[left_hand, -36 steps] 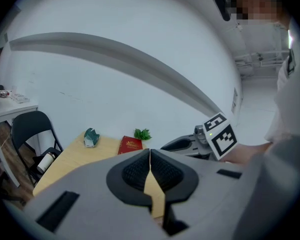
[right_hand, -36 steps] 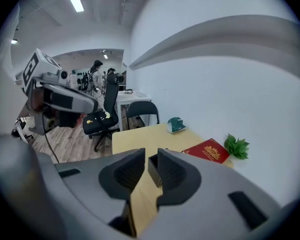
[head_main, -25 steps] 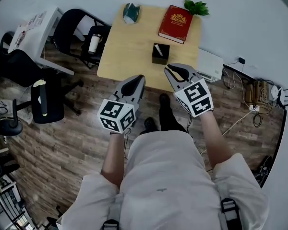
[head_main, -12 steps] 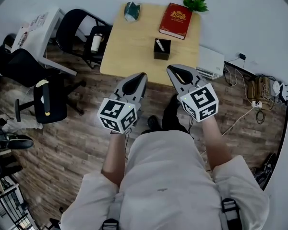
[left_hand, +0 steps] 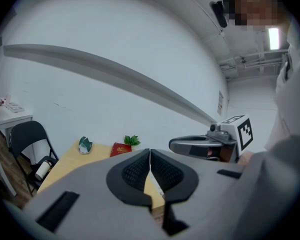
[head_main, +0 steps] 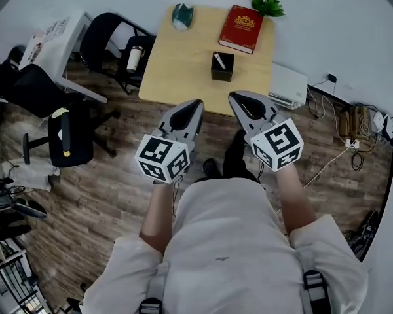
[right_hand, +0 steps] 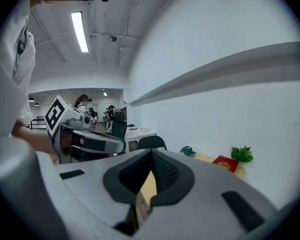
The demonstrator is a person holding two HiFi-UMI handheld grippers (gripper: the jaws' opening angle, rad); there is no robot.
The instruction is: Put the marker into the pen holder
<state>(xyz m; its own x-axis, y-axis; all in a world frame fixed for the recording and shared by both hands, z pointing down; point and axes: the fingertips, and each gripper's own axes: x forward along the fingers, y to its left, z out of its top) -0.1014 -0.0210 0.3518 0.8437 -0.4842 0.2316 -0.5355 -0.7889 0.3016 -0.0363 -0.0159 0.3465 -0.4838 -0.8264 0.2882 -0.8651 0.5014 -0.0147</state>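
Note:
A black pen holder [head_main: 223, 69] stands on the light wooden table [head_main: 177, 64], with a white marker [head_main: 218, 61] sticking out of its top. Both grippers hang side by side over the wooden floor, short of the table's near edge. My left gripper [head_main: 195, 103] [left_hand: 150, 152] is shut with nothing between its jaws. My right gripper [head_main: 234, 97] [right_hand: 151, 152] is shut and empty too. Each gripper view shows the other gripper off to one side; the pen holder is hidden behind the jaws there.
A red book [head_main: 240, 29], a green plant [head_main: 267, 7] and a teal object [head_main: 181, 15] sit at the table's far edge. Black chairs [head_main: 111, 41] [head_main: 65, 136] stand to the left. A white box [head_main: 288, 85] and cables [head_main: 354, 129] lie to the right.
The view has shifted a little, so the table and both grippers sit slightly further right. Both grippers stay shut and the marker stays in the holder.

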